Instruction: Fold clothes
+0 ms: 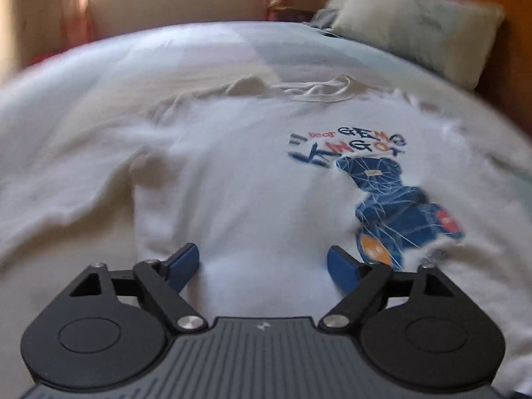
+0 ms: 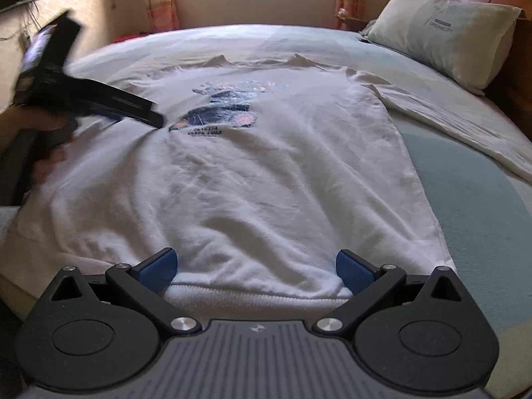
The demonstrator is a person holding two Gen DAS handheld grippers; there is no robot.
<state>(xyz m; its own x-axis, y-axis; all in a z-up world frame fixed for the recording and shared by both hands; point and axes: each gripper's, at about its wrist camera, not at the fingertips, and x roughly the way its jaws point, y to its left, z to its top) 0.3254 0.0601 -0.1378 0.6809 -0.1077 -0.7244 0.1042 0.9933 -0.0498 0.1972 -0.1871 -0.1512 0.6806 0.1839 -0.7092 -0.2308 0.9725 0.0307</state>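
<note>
Right wrist view: white sweatshirt [image 2: 266, 173] spread flat and face up across the bed [image 2: 465, 199], ribbed hem nearest the lens, printed bear toward the upper middle of the frame, one sleeve trailing off to the right over the green cover. Laid out this way, presumably, so that sides and sleeves can be brought in cleanly. Right tool [image 2: 254, 267] low at the bottom centre, blue pads spread wide either side of the hem band, nothing pinched between them; placed as if ready to take that edge, judging by the position. Left tool [image 2: 146, 113] blurred at the upper left of the frame, held in a hand [image 2: 43, 129], reaching over the cloth beside the print.

Left wrist view: same sweatshirt filling the frame, print at centre right, folded sleeve bulging at centre left, neckline and drawstrings near the top. Left tool's blue pads wide apart at the bottom, plain cloth below, nothing gripped. Whole frame smeared, so wrinkle detail hard to read. Pillow [image 1: 415, 26] at the upper right, against the headboard, well apart from the garment. No fold of the body made yet, by the look of it.
</note>
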